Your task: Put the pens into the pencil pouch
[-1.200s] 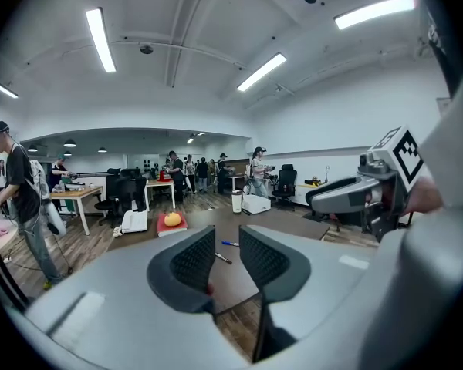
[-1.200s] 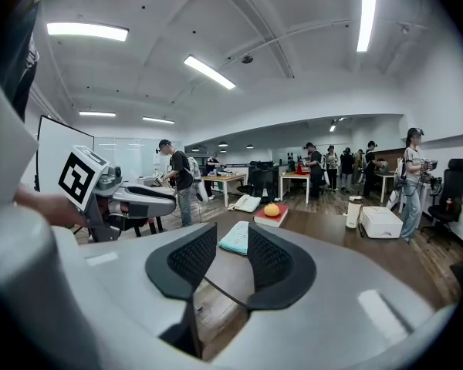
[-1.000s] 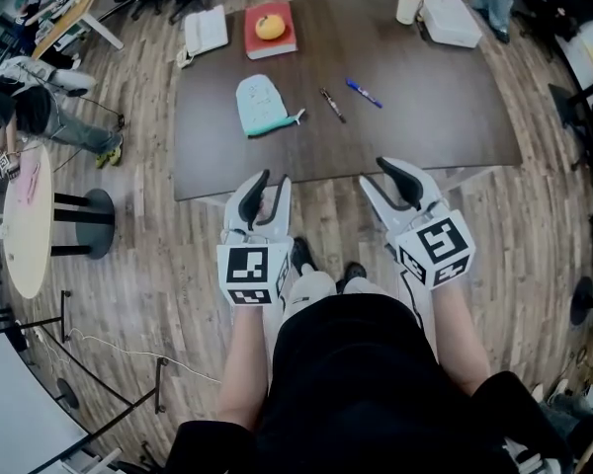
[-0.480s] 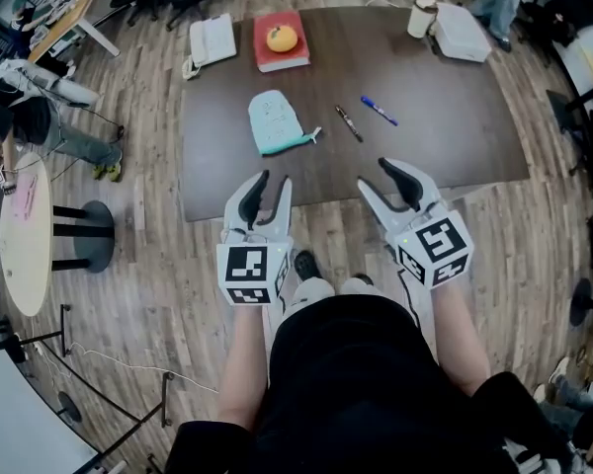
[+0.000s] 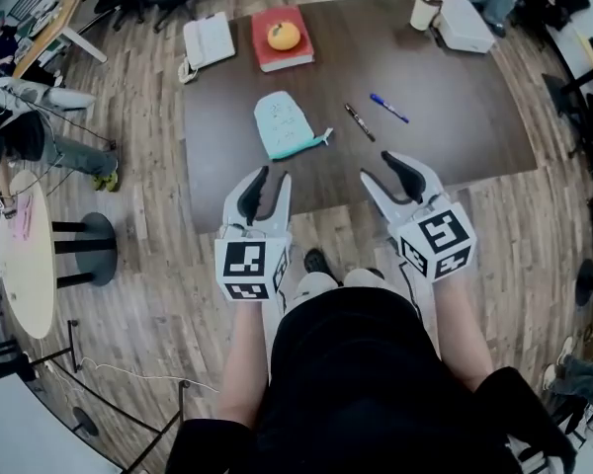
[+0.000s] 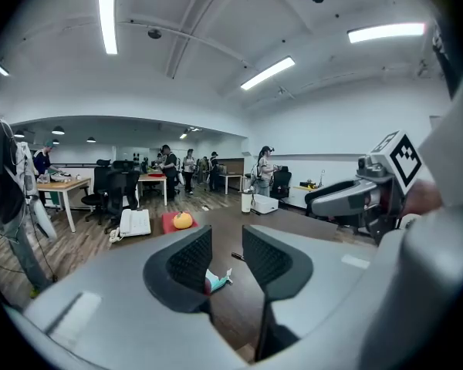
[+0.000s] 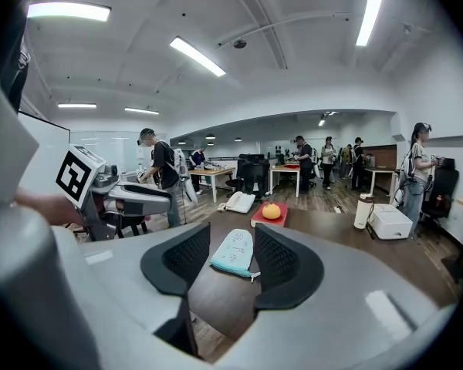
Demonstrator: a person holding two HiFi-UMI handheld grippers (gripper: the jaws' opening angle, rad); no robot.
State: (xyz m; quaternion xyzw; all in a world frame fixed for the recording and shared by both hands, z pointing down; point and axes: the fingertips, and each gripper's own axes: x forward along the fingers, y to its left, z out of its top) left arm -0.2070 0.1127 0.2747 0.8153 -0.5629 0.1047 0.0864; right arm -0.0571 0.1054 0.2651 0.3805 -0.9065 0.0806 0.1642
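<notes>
Grey left gripper [image 5: 273,177] and right gripper [image 5: 378,167] hover side by side at the table [image 5: 455,136] edge, jaws wide, empty.

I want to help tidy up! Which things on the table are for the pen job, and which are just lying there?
For the job: pencil pouch, dark pen, blue pen.
Just lying about: red book, orange, telephone, cup, white box.
</notes>
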